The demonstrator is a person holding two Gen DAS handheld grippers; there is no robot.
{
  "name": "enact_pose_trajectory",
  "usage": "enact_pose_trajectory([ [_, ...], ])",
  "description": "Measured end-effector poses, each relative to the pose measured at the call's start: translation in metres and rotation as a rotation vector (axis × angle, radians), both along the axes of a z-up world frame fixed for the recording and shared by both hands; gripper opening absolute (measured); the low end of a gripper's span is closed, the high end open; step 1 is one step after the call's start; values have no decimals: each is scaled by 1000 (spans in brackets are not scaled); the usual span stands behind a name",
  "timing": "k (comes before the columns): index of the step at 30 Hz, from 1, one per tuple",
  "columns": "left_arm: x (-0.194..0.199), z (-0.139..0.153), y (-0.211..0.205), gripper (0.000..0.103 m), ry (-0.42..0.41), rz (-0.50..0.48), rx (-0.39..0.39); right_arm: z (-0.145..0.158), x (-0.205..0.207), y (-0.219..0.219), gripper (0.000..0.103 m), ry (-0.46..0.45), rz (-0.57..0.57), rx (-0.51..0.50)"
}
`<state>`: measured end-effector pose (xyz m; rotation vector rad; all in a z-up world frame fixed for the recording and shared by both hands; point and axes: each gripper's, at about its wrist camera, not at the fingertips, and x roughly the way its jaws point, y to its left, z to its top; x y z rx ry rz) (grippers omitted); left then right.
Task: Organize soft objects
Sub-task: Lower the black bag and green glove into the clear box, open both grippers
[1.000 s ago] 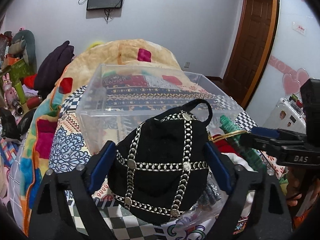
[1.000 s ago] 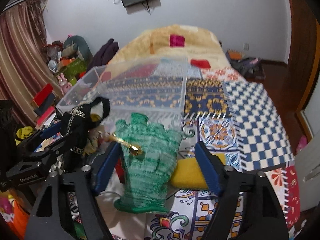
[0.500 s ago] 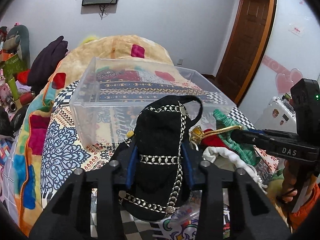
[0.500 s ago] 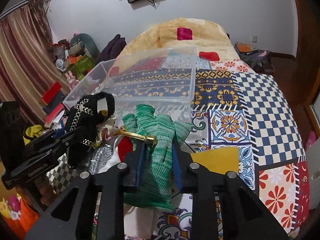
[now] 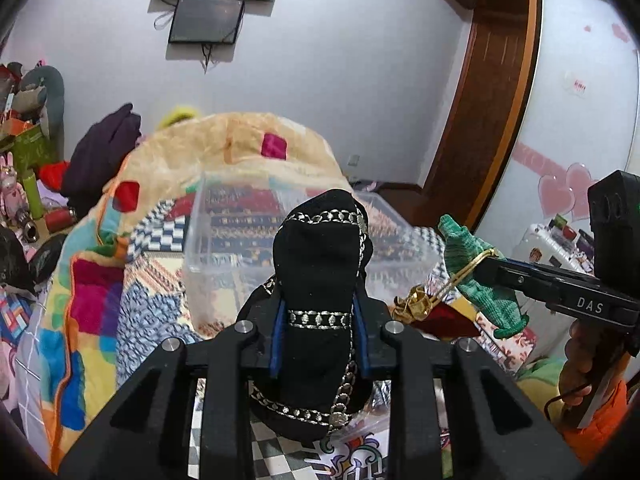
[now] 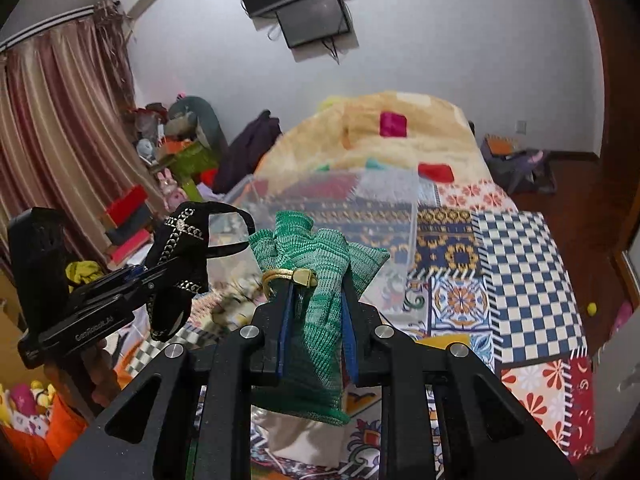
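My left gripper [image 5: 318,330] is shut on a black cap with silver chain trim [image 5: 320,264] and holds it up above the bed; the cap also shows in the right wrist view [image 6: 180,256]. My right gripper [image 6: 314,332] is shut on a green knitted glove [image 6: 316,264] with a gold band [image 6: 290,276] over it, also lifted; it shows in the left wrist view [image 5: 480,276]. A clear plastic bin [image 5: 224,236] stands on the bed just beyond both grippers, open at the top.
The bed has a patterned quilt [image 6: 516,264] and an orange blanket [image 6: 400,136] behind the bin. More soft items lie under the grippers: a red piece [image 5: 440,320] and white cloth [image 6: 300,436]. Clutter and toys [image 6: 176,148] stand left; a door [image 5: 476,120] right.
Both grippers closed on their items, the cap and the glove, and lifted them off the pile. Both cameras now tilt higher, with the bin lower in view.
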<state>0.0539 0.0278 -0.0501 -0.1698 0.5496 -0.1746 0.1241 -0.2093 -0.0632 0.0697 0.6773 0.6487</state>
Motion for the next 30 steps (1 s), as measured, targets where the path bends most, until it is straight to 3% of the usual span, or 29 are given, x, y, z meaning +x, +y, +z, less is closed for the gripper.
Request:
enact_pose_trajectory([
  [10, -3, 18, 6, 28, -47, 26, 8, 8, 5, 25, 20, -65, 42, -34],
  [17, 17, 24, 13, 28, -53, 50, 8, 11, 27, 43, 20, -102, 21, -88],
  [30, 88, 8, 14, 28, 55, 38, 35, -4, 81, 63, 20, -88, -47, -234],
])
